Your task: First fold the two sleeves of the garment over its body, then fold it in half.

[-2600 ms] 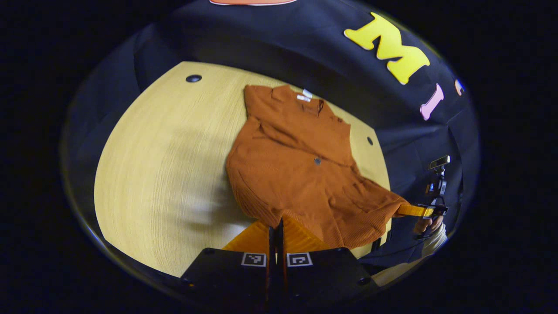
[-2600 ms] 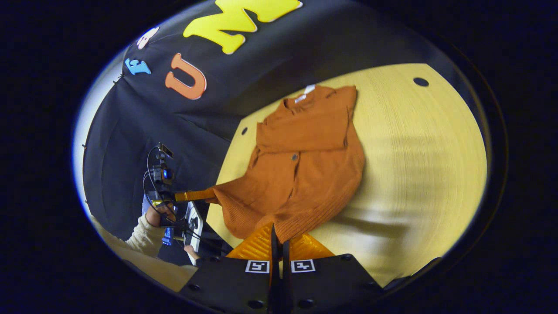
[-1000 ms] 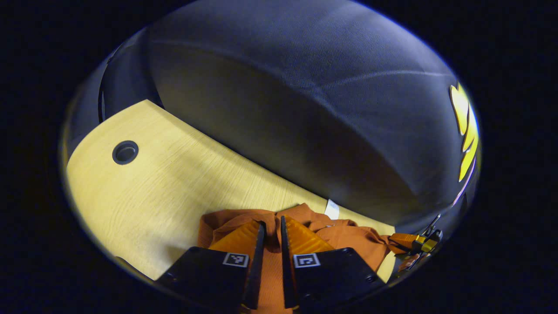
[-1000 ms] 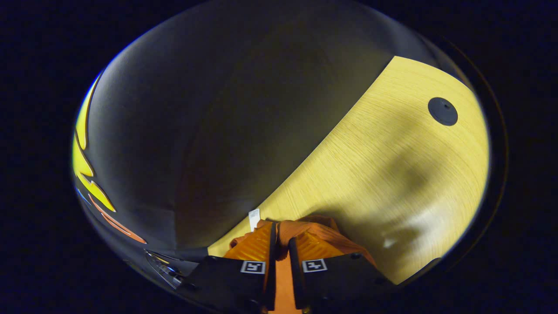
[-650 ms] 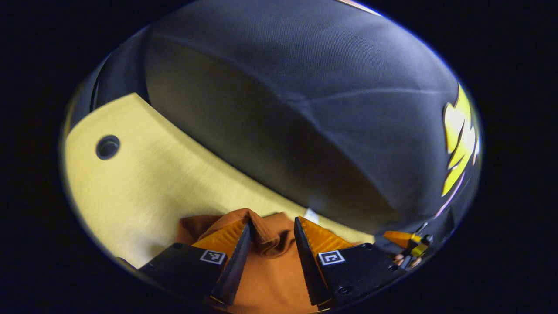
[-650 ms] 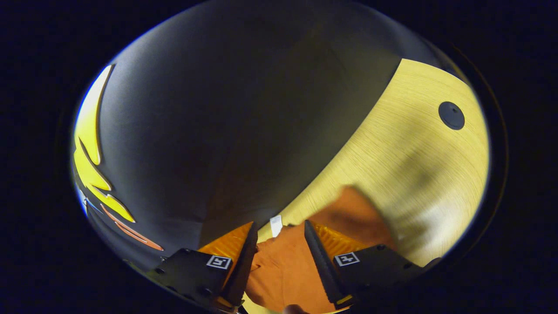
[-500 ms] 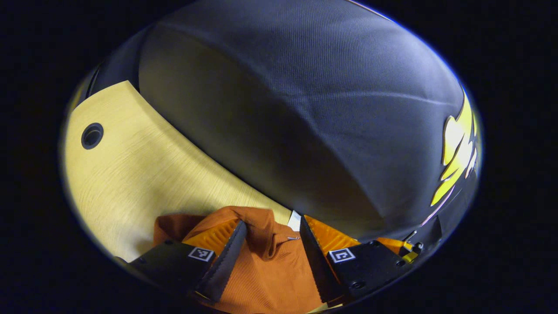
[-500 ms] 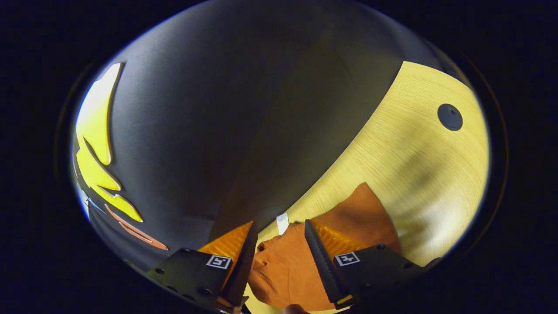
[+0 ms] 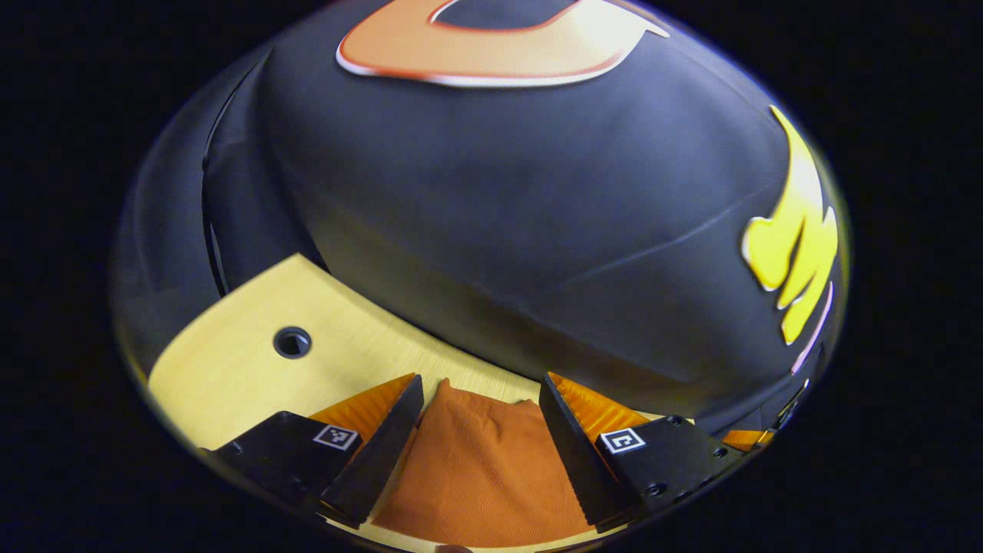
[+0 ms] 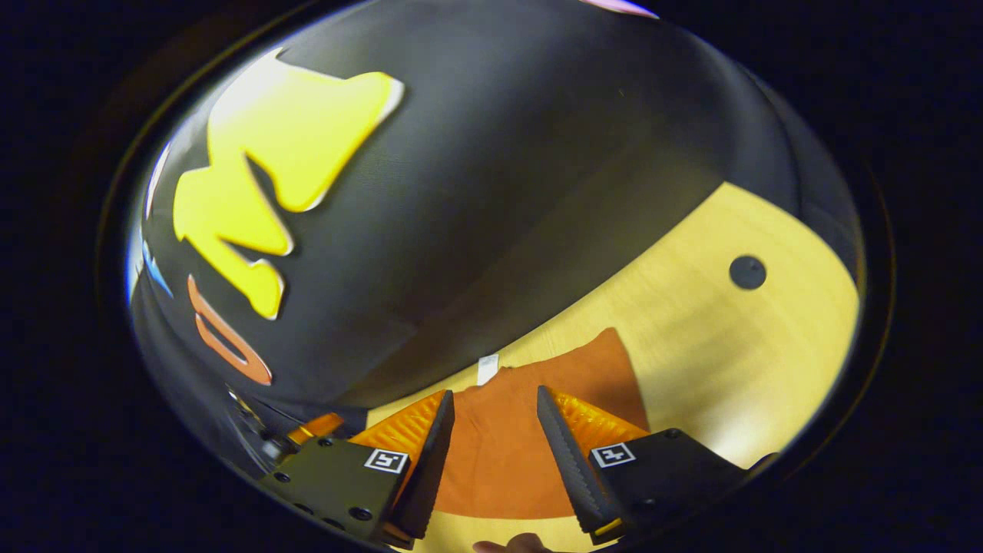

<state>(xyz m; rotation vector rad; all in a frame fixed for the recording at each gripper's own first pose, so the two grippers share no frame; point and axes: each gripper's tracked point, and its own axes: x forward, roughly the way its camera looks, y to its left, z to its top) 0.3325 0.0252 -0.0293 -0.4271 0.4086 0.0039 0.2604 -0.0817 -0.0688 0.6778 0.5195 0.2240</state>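
Your left claw (image 9: 480, 384) has its fingers spread wide apart, gripping nothing, with the orange garment (image 9: 484, 468) lying flat on the desk (image 9: 230, 369) between and below them. A round hole (image 9: 292, 342) sits in the desk off to its left. Your right claw (image 10: 495, 399) is likewise spread apart and empty above the garment (image 10: 507, 453), whose white tag (image 10: 487, 369) lies at the far edge near the booth wall (image 10: 499, 192).

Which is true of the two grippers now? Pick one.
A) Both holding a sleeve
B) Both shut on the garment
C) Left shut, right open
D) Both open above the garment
D: the left gripper and right gripper each stand with jaws apart, the orange garment lying flat between them.
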